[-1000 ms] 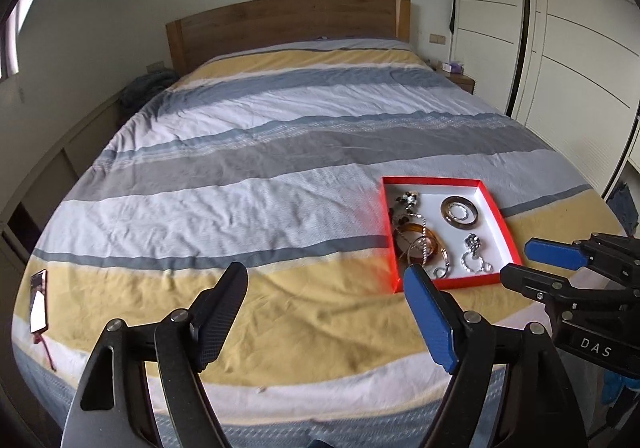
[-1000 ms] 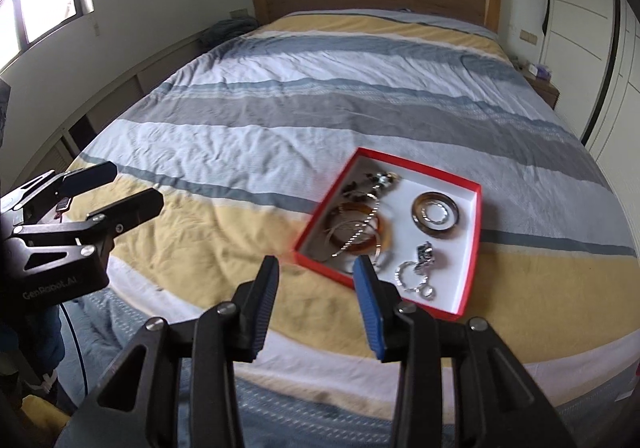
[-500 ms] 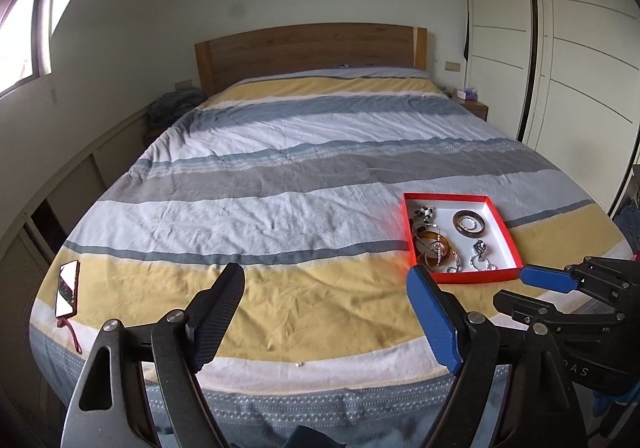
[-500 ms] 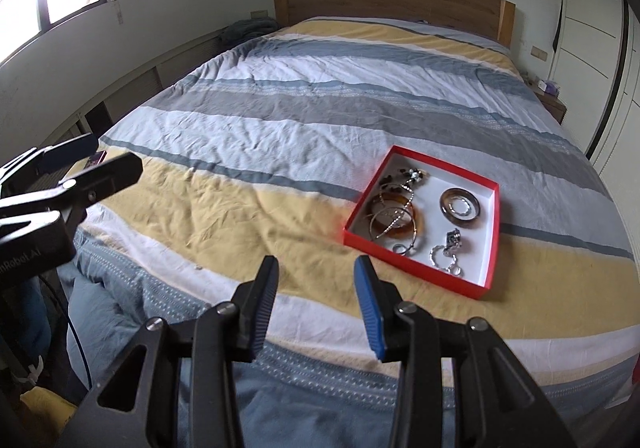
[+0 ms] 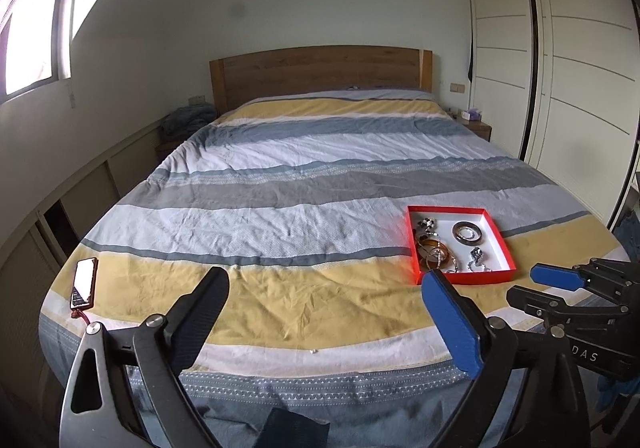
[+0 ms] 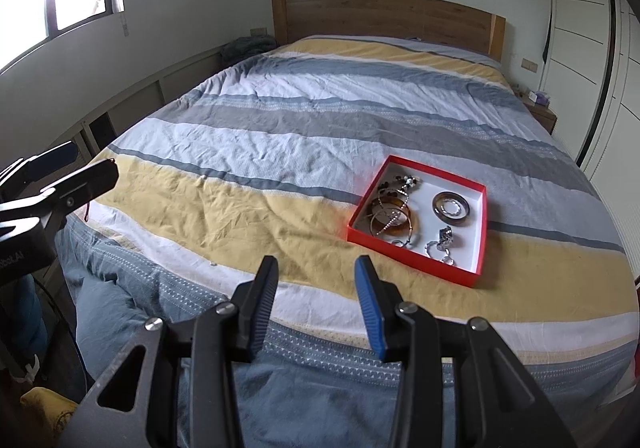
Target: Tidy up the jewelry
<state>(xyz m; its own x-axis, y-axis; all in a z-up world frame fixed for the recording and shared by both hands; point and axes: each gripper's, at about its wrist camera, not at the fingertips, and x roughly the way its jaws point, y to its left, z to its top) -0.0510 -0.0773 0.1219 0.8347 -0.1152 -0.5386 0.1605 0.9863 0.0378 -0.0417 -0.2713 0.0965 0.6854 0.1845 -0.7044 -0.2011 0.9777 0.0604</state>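
1. The red jewelry tray lies on the striped bed, ahead and right of the right gripper, well apart from its jaws.
2. Right jaws: moderately parted, holding nothing.
3. Left gripper: jaws wide, holding nothing; the tray sits beyond its right blue jaw.
4. Bangles and rings fill the tray.

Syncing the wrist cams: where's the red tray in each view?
Left wrist: red tray lies right of centre on the bed, past the left gripper.
Right wrist: tray lies right of centre, just beyond the right gripper.
Shared landmark: the wooden headboard at the bed's far end.
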